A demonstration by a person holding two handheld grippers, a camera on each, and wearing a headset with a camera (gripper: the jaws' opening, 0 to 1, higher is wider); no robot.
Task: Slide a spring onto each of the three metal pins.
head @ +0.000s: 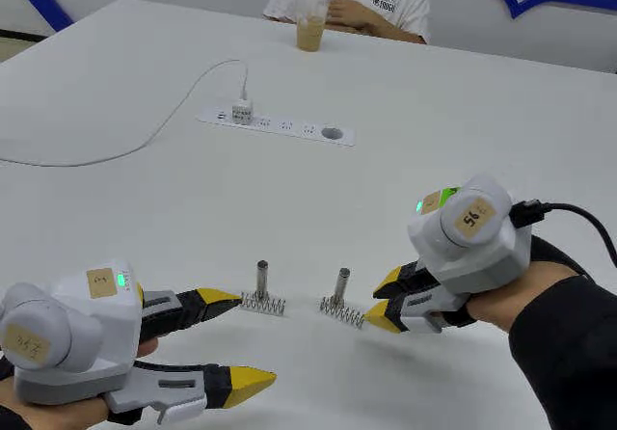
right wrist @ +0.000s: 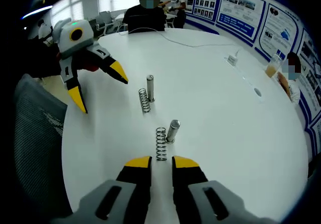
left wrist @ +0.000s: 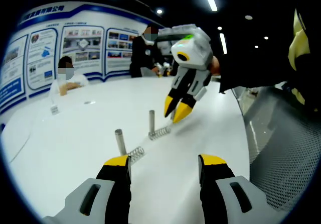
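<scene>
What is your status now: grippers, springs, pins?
Left gripper open, near one spring. Right gripper open narrowly, at the end of the other spring. Both pins upright, bare. Nothing blocking them.

Power strip (head: 278, 124), drink cup (head: 311, 15), seated person (head: 371, 1) beyond.

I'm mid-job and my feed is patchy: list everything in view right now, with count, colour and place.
metal pins: two, silver, upright side by side on the near table
springs: two, silver, lying flat, one at each pin's foot, neither on a pin
power strip: one, white, mid-table
cable: one, white, plugged into the strip, trailing left
cup: one, clear with tan drink, far edge
seated person: one, white shirt, behind the cup
table: one, white
left hand-held gripper: one, white-grey, yellow tips, open, beside the left spring
right hand-held gripper: one, same colours, jaws narrowly apart at the right spring's end
</scene>
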